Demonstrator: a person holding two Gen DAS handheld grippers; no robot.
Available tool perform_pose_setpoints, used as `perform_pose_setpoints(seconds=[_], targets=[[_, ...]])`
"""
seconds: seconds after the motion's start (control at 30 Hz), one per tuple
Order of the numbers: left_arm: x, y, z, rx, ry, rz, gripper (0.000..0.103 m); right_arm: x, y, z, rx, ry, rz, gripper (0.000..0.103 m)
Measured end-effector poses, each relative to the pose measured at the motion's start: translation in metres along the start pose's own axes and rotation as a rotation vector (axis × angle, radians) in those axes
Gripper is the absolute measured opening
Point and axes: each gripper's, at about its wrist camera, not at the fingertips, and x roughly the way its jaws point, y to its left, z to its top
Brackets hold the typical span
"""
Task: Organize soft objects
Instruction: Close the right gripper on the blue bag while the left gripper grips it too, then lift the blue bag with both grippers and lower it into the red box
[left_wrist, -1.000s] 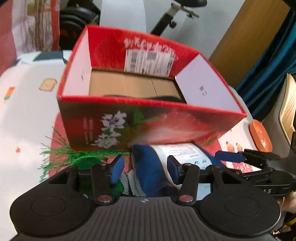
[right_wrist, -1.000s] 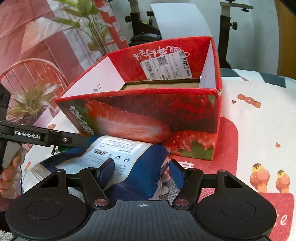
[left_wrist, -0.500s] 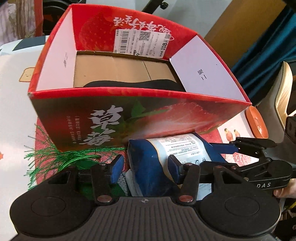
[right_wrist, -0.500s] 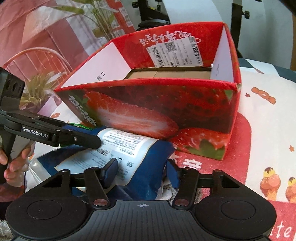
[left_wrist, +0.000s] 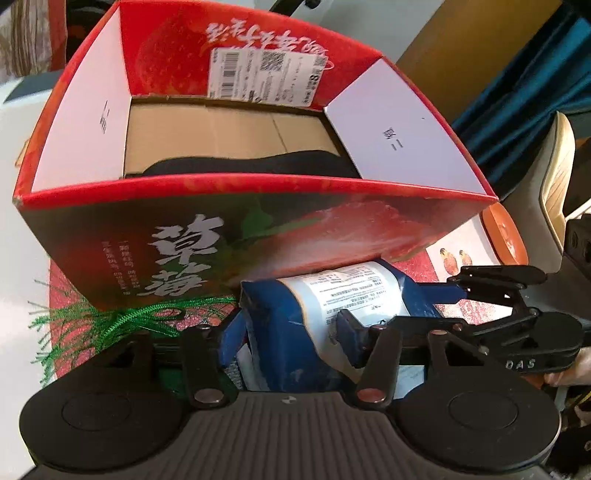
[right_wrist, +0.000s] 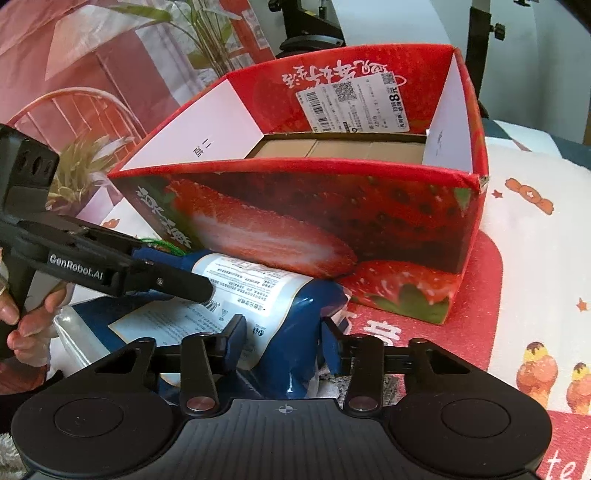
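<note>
Table: printed cloth (right_wrist: 524, 258) carries strawberry box (left_wrist: 258, 236).
Done: dark item (left_wrist: 251, 166) lies in box.
Left: blue pouch (left_wrist: 295, 332) outside.
Left tool (left_wrist: 284, 328): closing, clamped on pouch.
Right tool (right_wrist: 284, 339): closing, clamped on pouch.

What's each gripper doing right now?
Left gripper: closing on the soft blue plastic pouch with white label.
Right gripper: closing on the same pouch's other end.

Two close, downward wrist views, sharing the strawberry box (left_wrist: 258, 236).
</note>
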Motion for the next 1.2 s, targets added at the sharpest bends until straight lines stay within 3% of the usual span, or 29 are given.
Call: perform_pose_setpoints(seconds=[0.4,0.6,0.93,1.2], targets=[[-0.027,-0.017,-0.011,0.089,-0.062,0.036,0.039,-0.028,0.019,-0.006,-0.095,-0.070,-0.052,0.019],[-0.051,-0.025,-0.018,0.113,-0.111,0.042,0.038,-0.056,0.033,-0.003,-0.143,-0.129,-0.031,0.016],[-0.105,-0.033,-0.010,0.108,-0.252,0.003,0.038,-0.090,0.056,0.030,-0.285,-0.193,-0.024,0.016],[-0.137,-0.048,0.007,0.167,-0.346,0.020,0.038,-0.108,0.075,0.065,-0.475,-0.248,-0.090,0.016]])
